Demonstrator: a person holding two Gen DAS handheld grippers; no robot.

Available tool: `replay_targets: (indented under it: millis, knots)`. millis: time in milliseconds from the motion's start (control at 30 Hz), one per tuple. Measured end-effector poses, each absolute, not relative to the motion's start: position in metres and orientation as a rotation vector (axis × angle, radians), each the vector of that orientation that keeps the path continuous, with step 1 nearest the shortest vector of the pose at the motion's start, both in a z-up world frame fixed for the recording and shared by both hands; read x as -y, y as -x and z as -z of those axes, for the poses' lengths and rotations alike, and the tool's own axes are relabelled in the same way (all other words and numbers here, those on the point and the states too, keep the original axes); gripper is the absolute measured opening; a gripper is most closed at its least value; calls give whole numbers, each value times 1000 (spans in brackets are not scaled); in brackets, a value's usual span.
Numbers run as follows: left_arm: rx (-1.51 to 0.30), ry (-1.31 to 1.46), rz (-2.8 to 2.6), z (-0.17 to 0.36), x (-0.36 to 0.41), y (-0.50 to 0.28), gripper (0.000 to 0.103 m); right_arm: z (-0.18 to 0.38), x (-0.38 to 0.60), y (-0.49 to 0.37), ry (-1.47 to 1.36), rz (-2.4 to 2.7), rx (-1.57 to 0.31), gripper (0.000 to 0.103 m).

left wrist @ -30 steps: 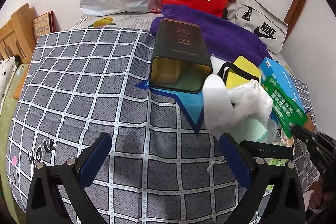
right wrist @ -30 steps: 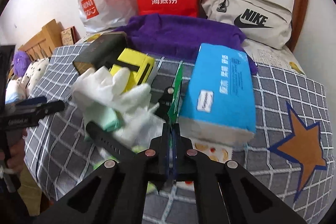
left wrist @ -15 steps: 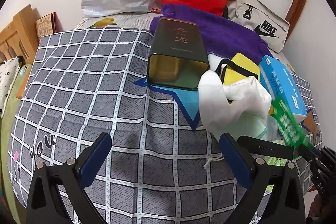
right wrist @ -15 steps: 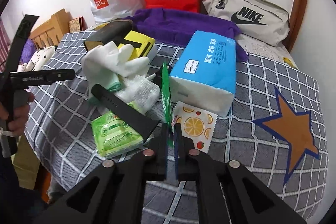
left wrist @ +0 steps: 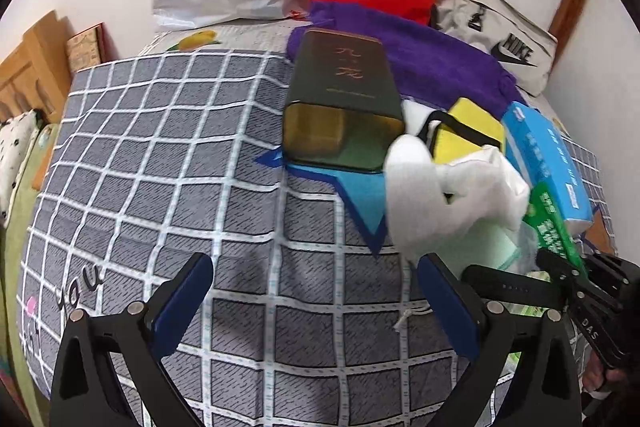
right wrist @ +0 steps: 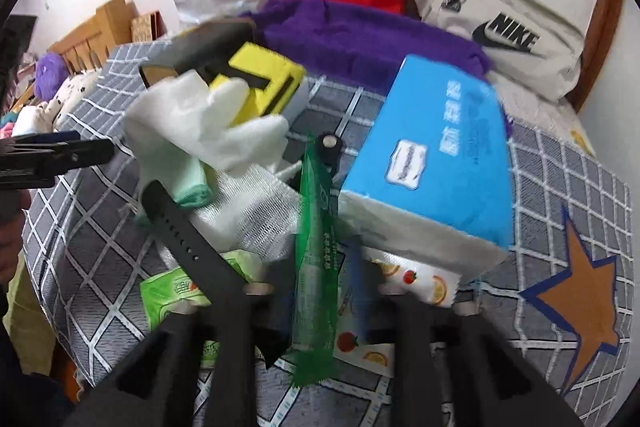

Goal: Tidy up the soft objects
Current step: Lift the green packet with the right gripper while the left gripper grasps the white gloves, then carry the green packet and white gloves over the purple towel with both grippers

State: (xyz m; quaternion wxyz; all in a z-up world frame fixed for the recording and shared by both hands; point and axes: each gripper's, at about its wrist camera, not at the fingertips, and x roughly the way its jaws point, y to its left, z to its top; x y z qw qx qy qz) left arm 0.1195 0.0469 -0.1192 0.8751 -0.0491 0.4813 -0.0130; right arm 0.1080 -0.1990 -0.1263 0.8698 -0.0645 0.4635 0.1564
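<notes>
Now green packet [right wrist: 314,255] upright, long axis vertical

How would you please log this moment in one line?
left gripper: open, empty | right gripper: open | green packet: upright between its jaws

Open checked bedspread [left wrist: 160,163] at left, dark tin [left wrist: 344,99] ahead, clutter right

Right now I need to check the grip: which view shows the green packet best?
The right wrist view: the green packet stands edge-on between the spread claw fingers. The left wrist view shows only its printed face at the frame's right.
</notes>
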Motion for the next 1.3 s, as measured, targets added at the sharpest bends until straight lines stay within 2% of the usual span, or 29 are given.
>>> replay_targets:
  millis: [33,433,500,567,600,667,833,933,1300]
  knots:
    - [-1006,100,44,119,-45,-120,96,125,200,-106,135,-328,-961,6]
    - [-987,182,228,123,-12,-143,96,97,215,-83,109,-350,-892,6]
    - [-998,181,229,127,-6,-149,84,99,217,-83,101,-353,-899,6]
    - [-1005,178,234,132,-2,-153,50,101,220,-83,90,-351,-906,6]
    - [-1006,185,241,133,-2,-155,46,101,221,-83,87,-353,-907,6]
    - [-997,216,279,133,-4,-154,23,100,224,-83,78,-352,-907,6]
    - [-958,193,290,114,-9,-144,13,94,227,-81,74,-356,-901,6]
    - [-929,190,306,98,-12,-138,11,86,228,-80,69,-359,-885,6]
    - [-855,170,277,51,-21,-137,11,57,242,-87,30,-312,-841,6]
